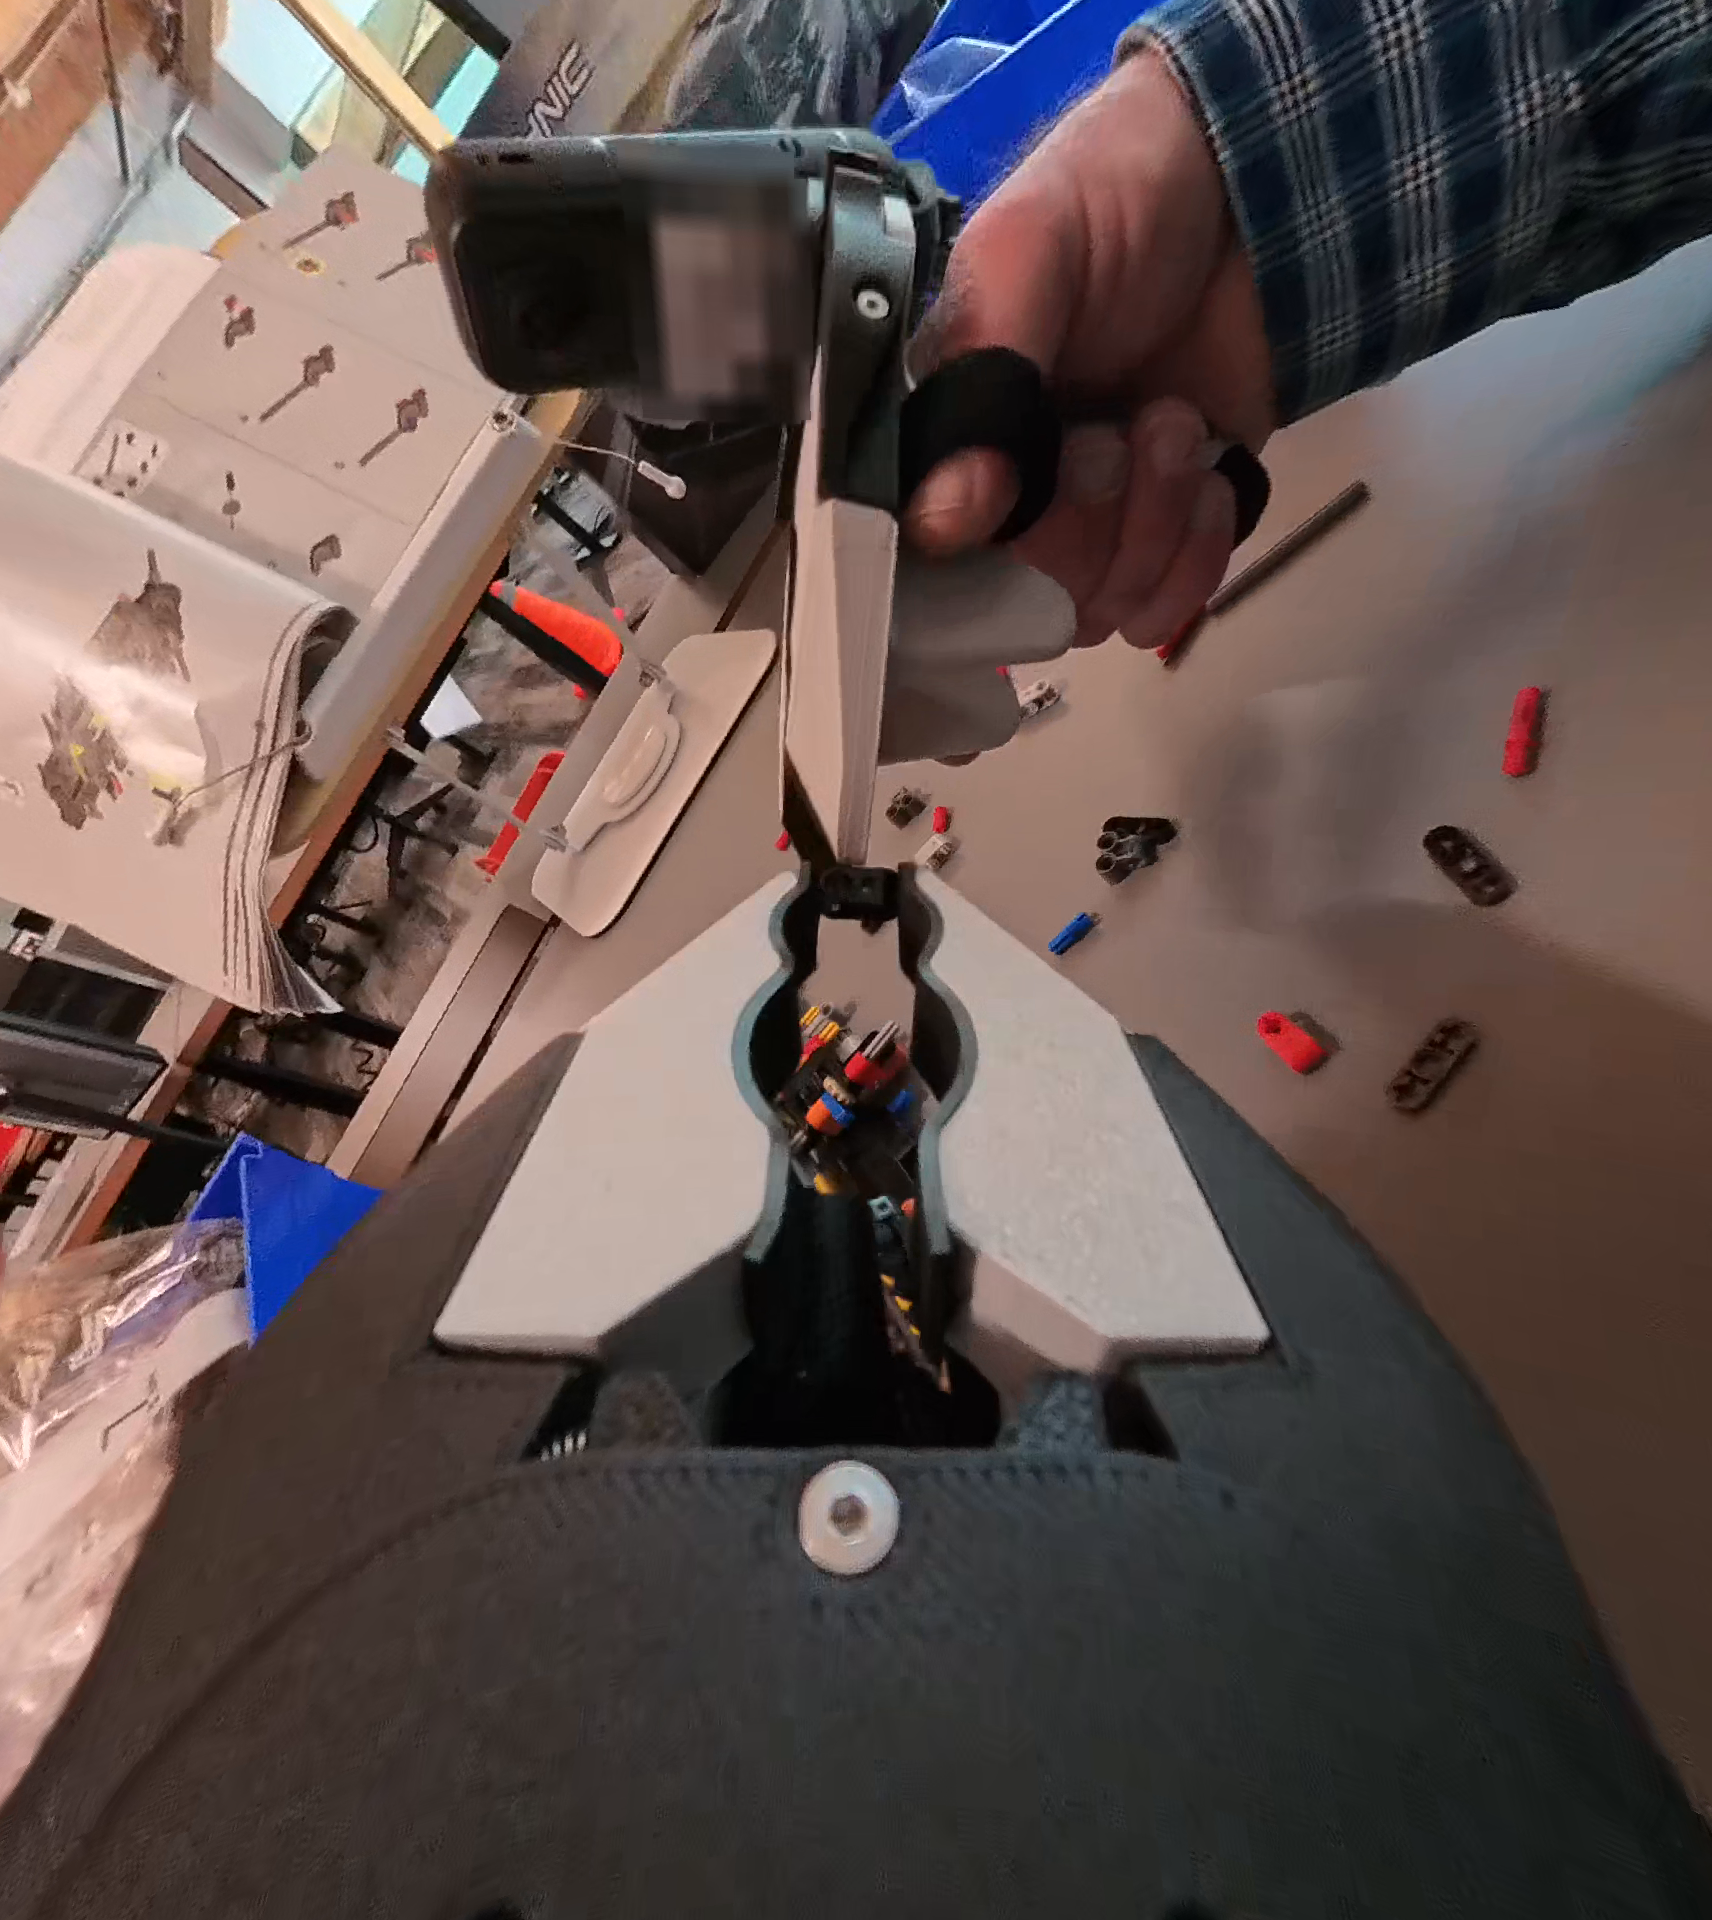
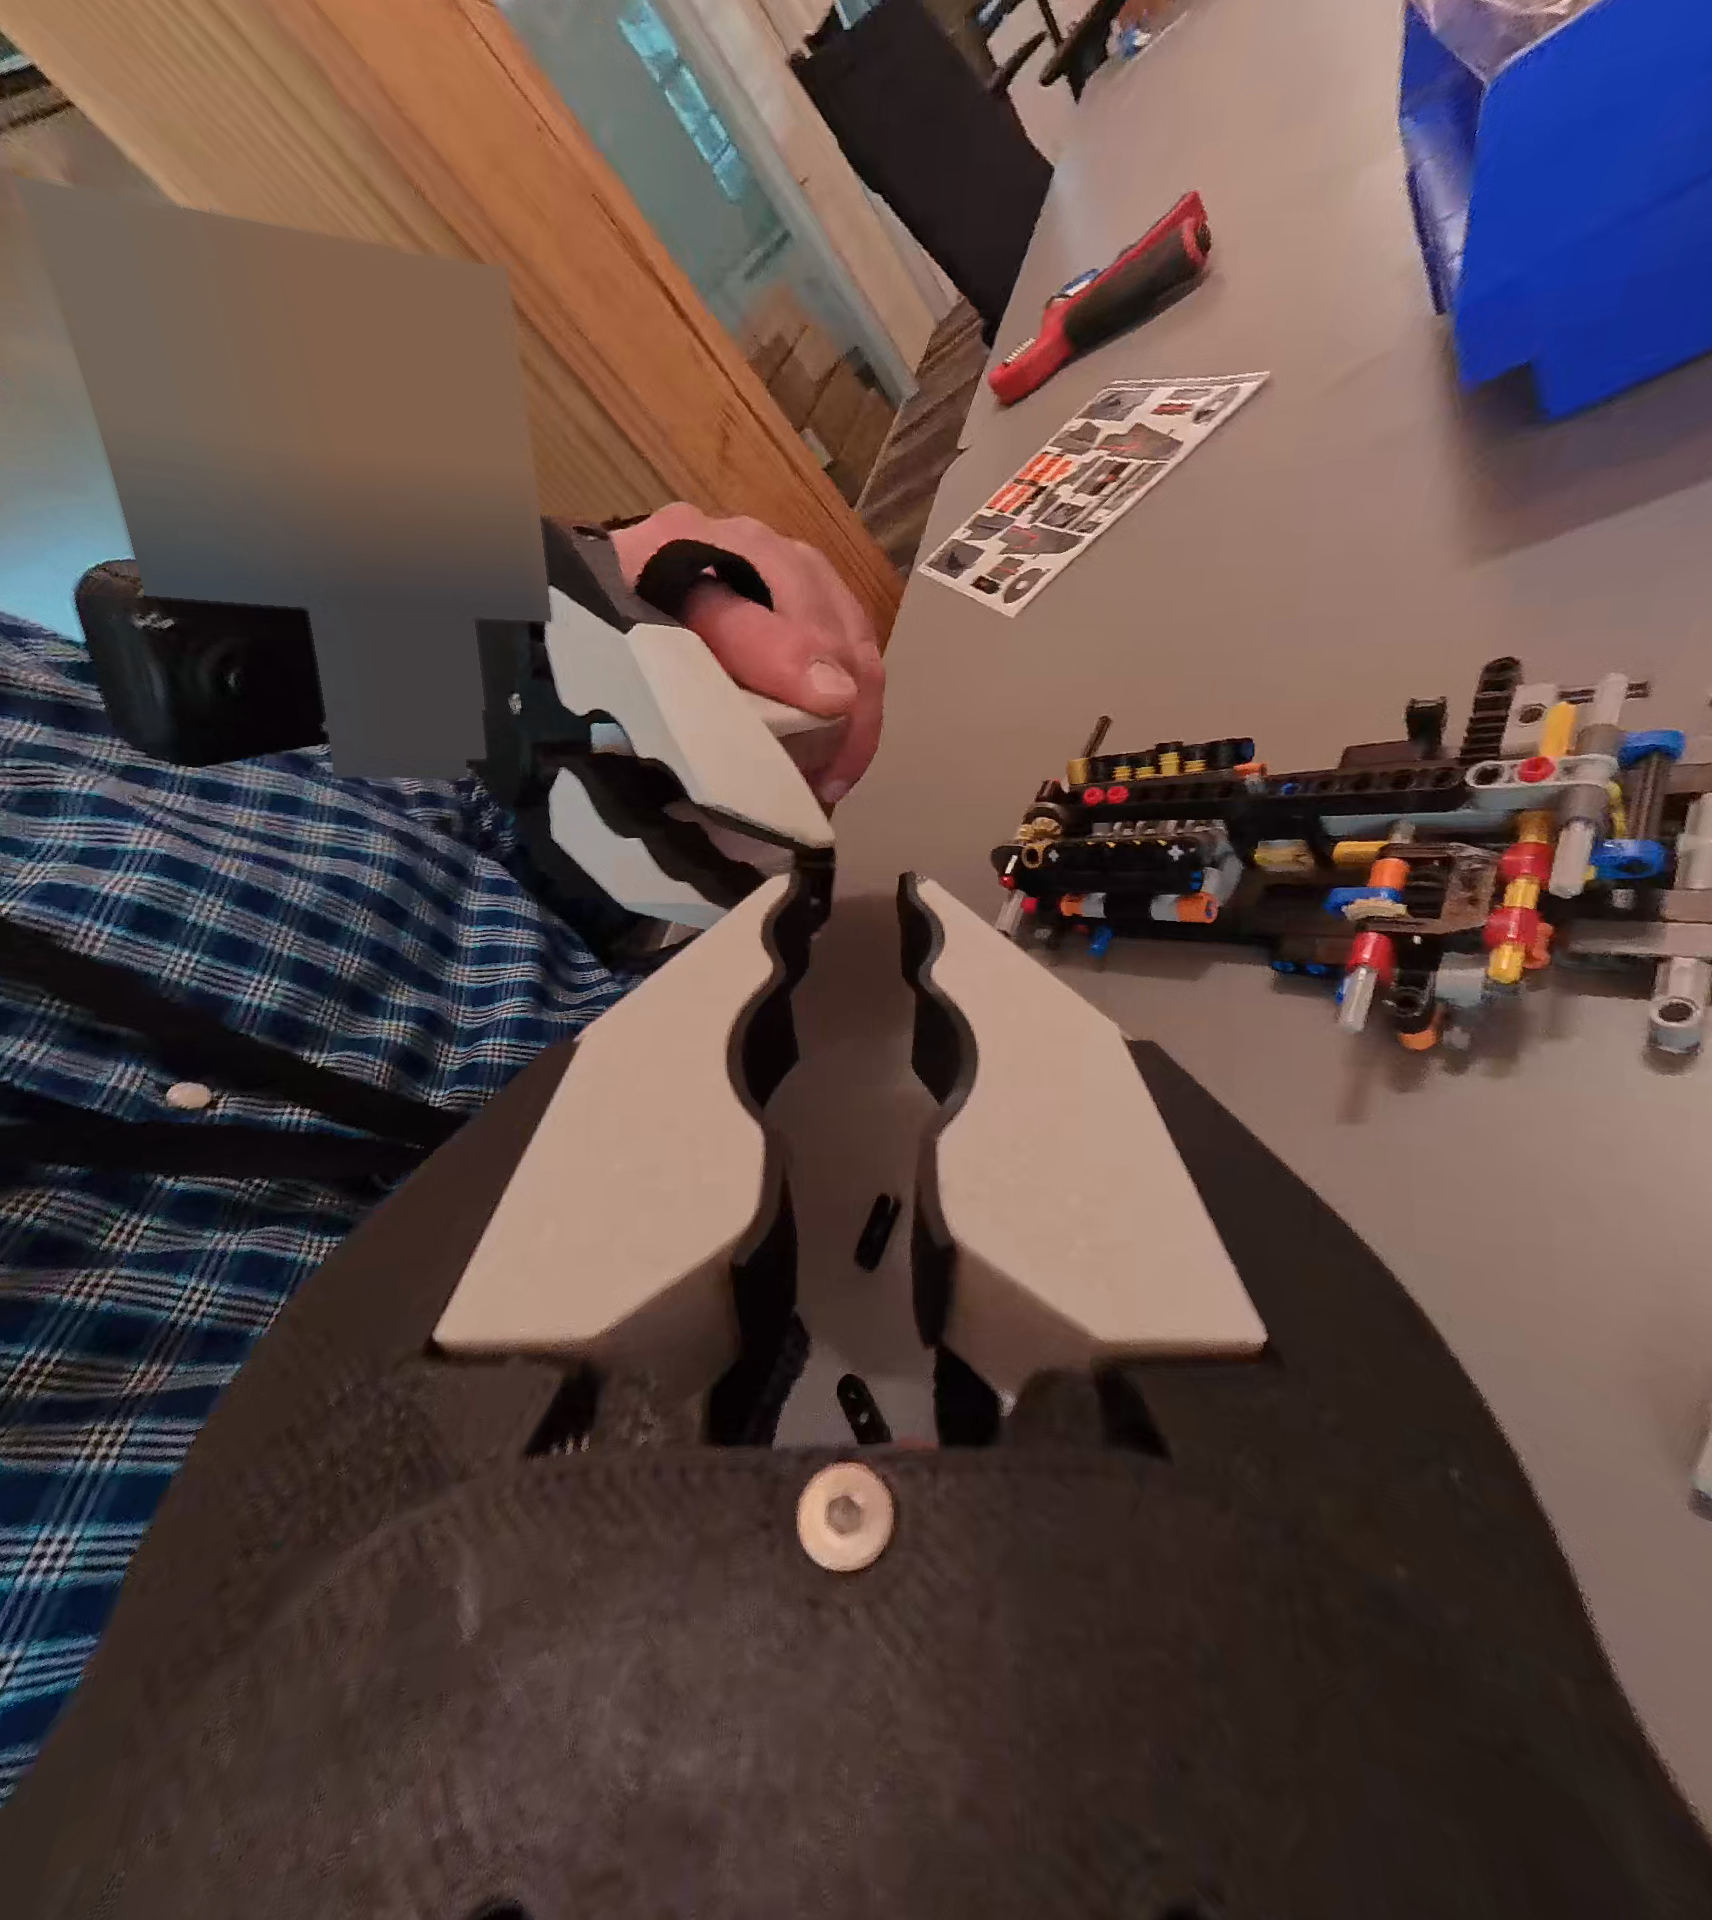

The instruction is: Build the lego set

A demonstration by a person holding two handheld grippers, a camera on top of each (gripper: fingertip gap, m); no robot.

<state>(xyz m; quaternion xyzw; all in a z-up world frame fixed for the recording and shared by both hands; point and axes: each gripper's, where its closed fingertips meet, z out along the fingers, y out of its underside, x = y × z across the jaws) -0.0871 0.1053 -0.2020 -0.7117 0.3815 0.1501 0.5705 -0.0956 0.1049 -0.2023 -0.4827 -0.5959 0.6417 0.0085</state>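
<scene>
Lego assembly: a long, partly built frame of black and grey beams with red, yellow, blue and orange pins, lying flat on the grey table. In your right wrist view its long axis runs left to right, one end out of sight past the right edge of the picture and the other end pointing toward your left gripper. Your right gripper hangs above the table just left of that end, jaws parted with bare table between them; its left fingertip meets the tip of the left gripper.

In your left wrist view, your left gripper is closed on a small black piece pinched at the very tips, and the other gripper's fingers come down onto that same piece from above, held by a hand in a plaid sleeve. Part of the assembly shows through the gap between your own fingers.

Loose parts lie scattered on the table to the right: red pieces, black connectors and a blue pin. An open instruction booklet stands at the far left edge. A sticker sheet, a red-handled tool and a blue bin sit farther along the table.
</scene>
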